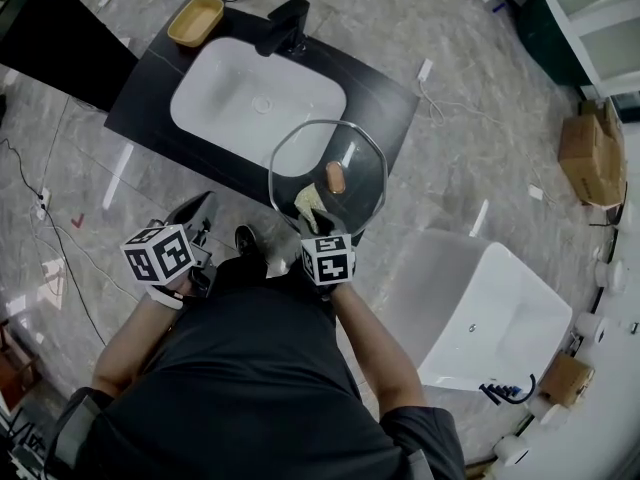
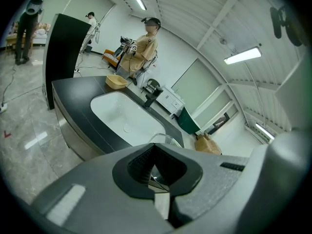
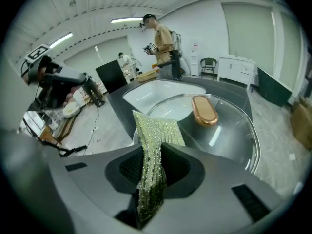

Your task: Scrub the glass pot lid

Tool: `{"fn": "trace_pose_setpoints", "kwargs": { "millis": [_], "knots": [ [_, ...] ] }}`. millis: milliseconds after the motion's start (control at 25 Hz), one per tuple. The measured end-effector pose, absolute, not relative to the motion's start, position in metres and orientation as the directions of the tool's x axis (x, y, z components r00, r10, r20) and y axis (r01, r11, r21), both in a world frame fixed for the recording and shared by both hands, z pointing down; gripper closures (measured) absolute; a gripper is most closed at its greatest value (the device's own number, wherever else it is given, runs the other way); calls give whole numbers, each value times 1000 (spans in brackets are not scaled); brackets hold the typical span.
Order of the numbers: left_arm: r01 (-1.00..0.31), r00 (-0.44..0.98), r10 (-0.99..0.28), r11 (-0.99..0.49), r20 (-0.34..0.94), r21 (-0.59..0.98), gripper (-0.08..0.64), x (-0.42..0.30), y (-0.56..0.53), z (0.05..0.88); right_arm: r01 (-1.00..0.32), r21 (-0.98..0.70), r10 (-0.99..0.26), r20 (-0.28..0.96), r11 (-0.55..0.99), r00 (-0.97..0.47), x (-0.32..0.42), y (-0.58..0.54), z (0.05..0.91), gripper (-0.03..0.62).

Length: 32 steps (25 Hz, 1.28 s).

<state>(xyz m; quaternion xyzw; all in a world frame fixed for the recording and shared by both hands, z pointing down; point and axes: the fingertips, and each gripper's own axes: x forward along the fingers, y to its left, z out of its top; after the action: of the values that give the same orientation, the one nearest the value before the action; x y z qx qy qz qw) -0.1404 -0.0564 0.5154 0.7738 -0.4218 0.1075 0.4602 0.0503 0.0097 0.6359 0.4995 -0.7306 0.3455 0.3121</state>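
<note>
The glass pot lid (image 1: 356,196) with a copper handle (image 1: 335,177) lies flat on the near right corner of the dark counter (image 1: 150,88). My right gripper (image 1: 318,224) is at the lid's near rim, shut on a yellow-green scrub pad (image 1: 307,201). The pad's free end rests on the glass. In the right gripper view the pad (image 3: 156,133) stands up from the right gripper (image 3: 150,174), with the lid (image 3: 229,135) and its handle (image 3: 204,110) just beyond. My left gripper (image 1: 200,208) hangs left of the lid, off the counter's front edge, apart from it. The left gripper (image 2: 156,174) is shut, and the lid's rim (image 2: 165,139) shows beyond it.
A white sink basin (image 1: 235,98) is set in the counter, with a black faucet (image 1: 285,23) and a yellow dish (image 1: 195,20) behind it. A white tub (image 1: 490,308) stands on the floor at the right. A cardboard box (image 1: 590,153) sits farther right. A person (image 2: 141,45) stands beyond the counter.
</note>
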Motion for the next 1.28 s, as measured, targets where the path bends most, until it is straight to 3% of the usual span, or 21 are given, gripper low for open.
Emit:
{"fn": "trace_pose_setpoints", "kwargs": {
  "millis": [160,320,440,520,920,1280],
  "knots": [
    [-751,608,-570,-185,553,634,560,-152,-56,517,-801,-58,-381,857,596,-346,19,19,647,523],
    [-750,581,-598,-130,553,648,560,-166,-52,519,-460,92,-252,920,883,-300,7,32,655,523],
    [-756,546,-630,-85,552,649,560,-178,-49,519,-185,157,-205,940,970,-272,6,39,657,523],
    [-755,529,-643,-58,554,653,560,-186,-46,521,-102,172,-194,943,980,-271,7,40,658,523],
    [-751,476,-684,11,553,660,560,-198,-35,527,-239,150,-216,934,959,-284,-21,-3,662,523],
    [-750,460,-708,13,536,661,560,-202,-38,516,-492,110,-228,956,863,-185,-34,-65,661,525]
  ]
}}
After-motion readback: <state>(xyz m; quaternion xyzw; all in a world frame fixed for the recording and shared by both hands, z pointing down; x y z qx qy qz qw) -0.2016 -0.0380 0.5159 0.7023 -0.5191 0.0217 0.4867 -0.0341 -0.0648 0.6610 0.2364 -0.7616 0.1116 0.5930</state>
